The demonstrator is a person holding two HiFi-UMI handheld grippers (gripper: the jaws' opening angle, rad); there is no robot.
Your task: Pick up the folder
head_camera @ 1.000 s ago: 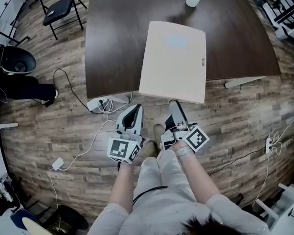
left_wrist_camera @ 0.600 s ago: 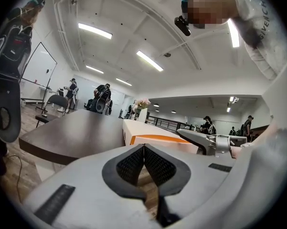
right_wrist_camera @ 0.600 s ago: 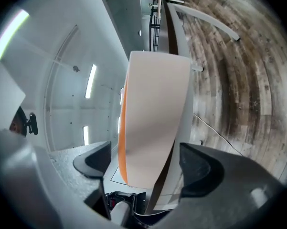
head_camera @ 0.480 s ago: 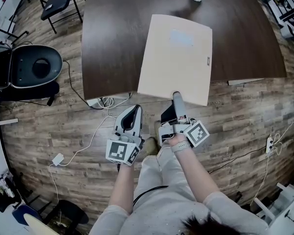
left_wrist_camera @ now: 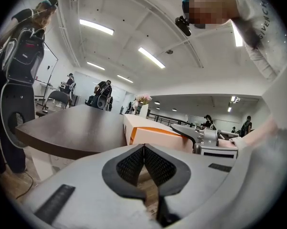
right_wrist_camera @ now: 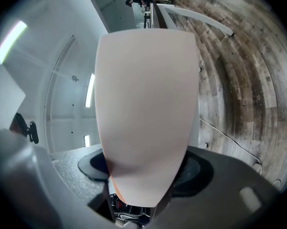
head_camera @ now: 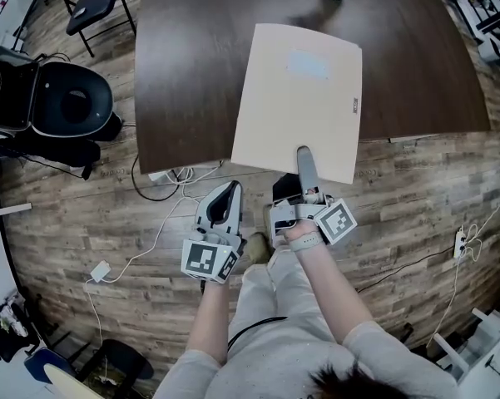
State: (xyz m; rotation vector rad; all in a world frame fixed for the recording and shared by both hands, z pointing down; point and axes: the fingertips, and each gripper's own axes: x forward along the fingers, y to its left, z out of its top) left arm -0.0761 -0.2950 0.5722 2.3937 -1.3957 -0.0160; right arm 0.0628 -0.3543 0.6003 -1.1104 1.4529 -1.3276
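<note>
On the dark table (head_camera: 191,73), near edge overhanging, lies the folder (head_camera: 304,81). The right gripper (head_camera: 303,158) has just been closing its jaws over that edge, and the pads look pressed against it. The grasp seems underway, so next comes a firm squeeze and a level lift. The left gripper (head_camera: 229,191) hangs closed and empty.

Reaches forward with both forearms, bare below grey sleeves, close side by side. Grips the left gripper (head_camera: 228,188) from behind its marker cube, pointed ahead and slightly down, jaw tips shut together with nothing between them. Holds the right gripper (head_camera: 303,158) just beside it and further forward, rolled so that one jaw sits above the other, right hand (head_camera: 300,238) wrapped round the handle behind the cube. Has just been closing those jaws on the near edge of the folder (head_camera: 299,90), with the top jaw lying on its upper face and pads against both sides.
</note>
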